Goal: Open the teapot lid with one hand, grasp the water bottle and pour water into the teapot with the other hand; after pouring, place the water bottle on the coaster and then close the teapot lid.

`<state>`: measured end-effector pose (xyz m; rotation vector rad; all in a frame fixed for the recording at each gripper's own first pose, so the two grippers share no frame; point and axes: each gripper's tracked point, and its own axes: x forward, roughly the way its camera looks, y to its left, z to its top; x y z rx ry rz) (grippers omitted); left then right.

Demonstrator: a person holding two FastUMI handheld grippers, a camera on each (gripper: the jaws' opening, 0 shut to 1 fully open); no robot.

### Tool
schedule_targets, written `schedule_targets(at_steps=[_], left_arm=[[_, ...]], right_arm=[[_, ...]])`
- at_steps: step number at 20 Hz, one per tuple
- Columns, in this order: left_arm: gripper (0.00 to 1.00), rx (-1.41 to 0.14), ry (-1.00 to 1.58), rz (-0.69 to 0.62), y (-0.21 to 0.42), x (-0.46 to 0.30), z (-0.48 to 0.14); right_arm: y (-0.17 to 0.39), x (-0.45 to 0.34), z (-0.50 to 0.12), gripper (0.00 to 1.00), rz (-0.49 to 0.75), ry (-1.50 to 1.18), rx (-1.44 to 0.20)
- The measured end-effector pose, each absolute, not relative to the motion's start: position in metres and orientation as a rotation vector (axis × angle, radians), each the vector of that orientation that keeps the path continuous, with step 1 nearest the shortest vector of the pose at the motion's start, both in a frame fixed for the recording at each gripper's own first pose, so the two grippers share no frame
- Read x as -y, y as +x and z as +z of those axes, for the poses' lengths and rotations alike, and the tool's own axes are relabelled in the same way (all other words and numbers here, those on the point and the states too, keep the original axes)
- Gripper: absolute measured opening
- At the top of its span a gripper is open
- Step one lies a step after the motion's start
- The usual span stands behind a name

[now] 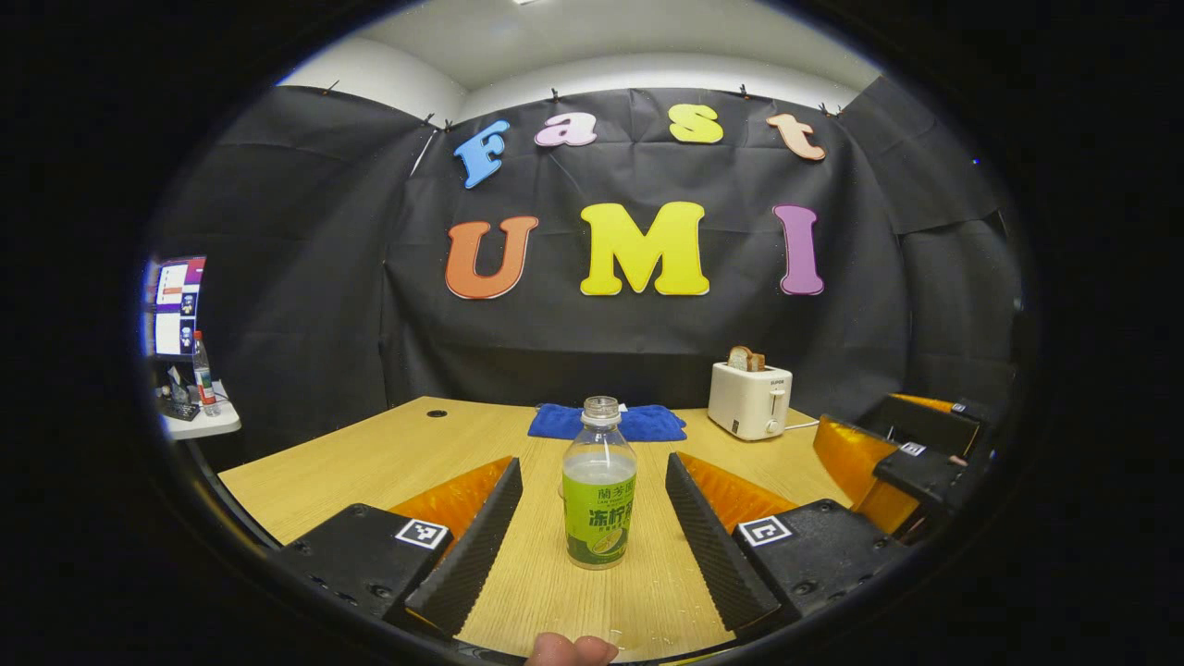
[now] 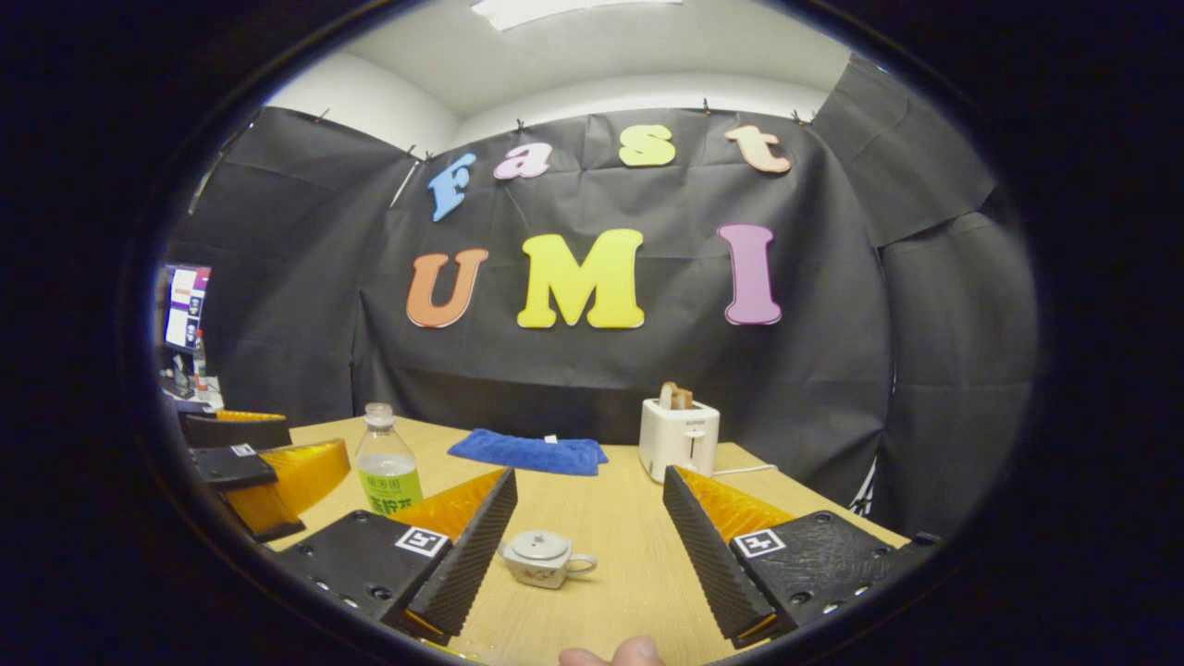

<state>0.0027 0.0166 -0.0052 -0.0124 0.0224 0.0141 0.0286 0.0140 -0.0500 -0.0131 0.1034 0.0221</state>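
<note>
One water bottle (image 1: 599,486), one teapot (image 2: 542,558), one toaster (image 1: 749,400), one blue cloth (image 1: 608,422)

Both views are evenly lit from a ceiling panel (image 2: 573,11) at twelve o'clock, soft short shadows are cast on the table (image 1: 388,458), straight lines are bowed toward the rim, and focus is kept sharp except at the edges.

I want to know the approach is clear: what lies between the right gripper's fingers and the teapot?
Only bare table. In the right gripper view the teapot, lid on, sits between the open right gripper fingers, touching neither.
</note>
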Motion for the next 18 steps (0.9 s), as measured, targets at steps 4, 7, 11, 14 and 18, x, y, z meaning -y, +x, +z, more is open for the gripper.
schedule_targets(at_steps=[4, 7, 11, 14, 18], left_arm=[[0.98, -0.016, -0.018, 0.024, 0.002, -0.023, -0.001], [0.98, -0.023, -0.025, 0.021, 0.004, -0.025, -0.003], [0.98, -0.015, -0.019, 0.030, 0.004, -0.033, 0.000], [0.98, -0.014, -0.028, 0.048, 0.004, -0.042, 0.001], [0.98, -0.024, -0.060, 0.049, 0.006, -0.046, -0.002]], right_arm=[[0.044, -0.022, -0.071, 0.96, 0.034, -0.011, -0.139], [0.058, -0.027, -0.085, 0.96, 0.035, -0.019, -0.152], [0.074, -0.038, -0.113, 0.96, 0.051, -0.009, -0.208], [0.085, -0.042, -0.129, 0.96, 0.051, -0.013, -0.242], [0.097, -0.051, -0.142, 0.85, 0.067, -0.017, -0.277]])
